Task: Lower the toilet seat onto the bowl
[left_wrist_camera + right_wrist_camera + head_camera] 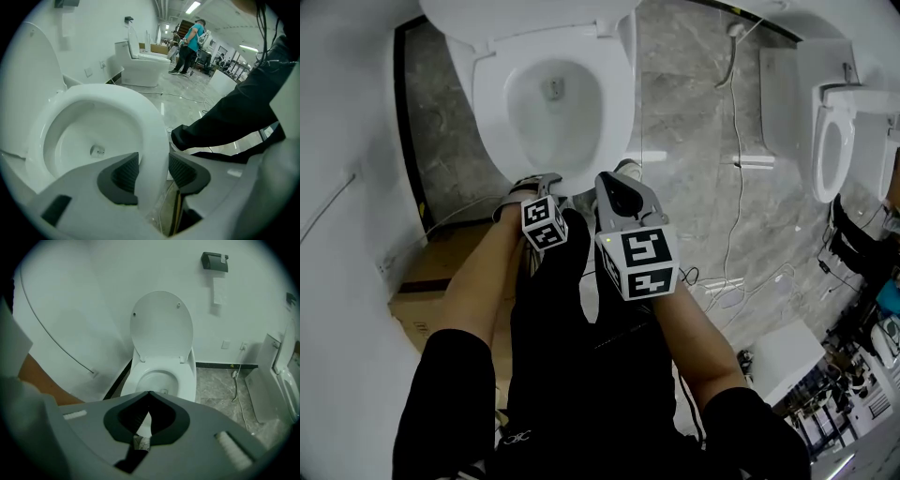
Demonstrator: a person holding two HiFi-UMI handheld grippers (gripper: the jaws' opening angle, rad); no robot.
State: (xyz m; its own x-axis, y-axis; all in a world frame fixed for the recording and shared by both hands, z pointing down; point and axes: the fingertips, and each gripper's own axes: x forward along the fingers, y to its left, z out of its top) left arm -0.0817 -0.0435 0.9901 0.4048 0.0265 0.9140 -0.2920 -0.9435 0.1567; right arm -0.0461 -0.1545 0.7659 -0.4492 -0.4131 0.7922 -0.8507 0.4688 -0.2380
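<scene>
The white toilet stands against the wall with its lid raised. The seat lies flat on the bowl. My left gripper is at the seat's front edge. In the left gripper view the seat's rim runs between the two dark pads of the left gripper, which is open, with a gap showing at the right pad. My right gripper hovers just right of the left one, short of the bowl. In its own view the right gripper is shut and holds nothing.
A cardboard box sits on the floor to the left by the white wall. A second toilet and loose cables are on the marble floor to the right. A paper holder hangs on the wall. A person in teal stands far off.
</scene>
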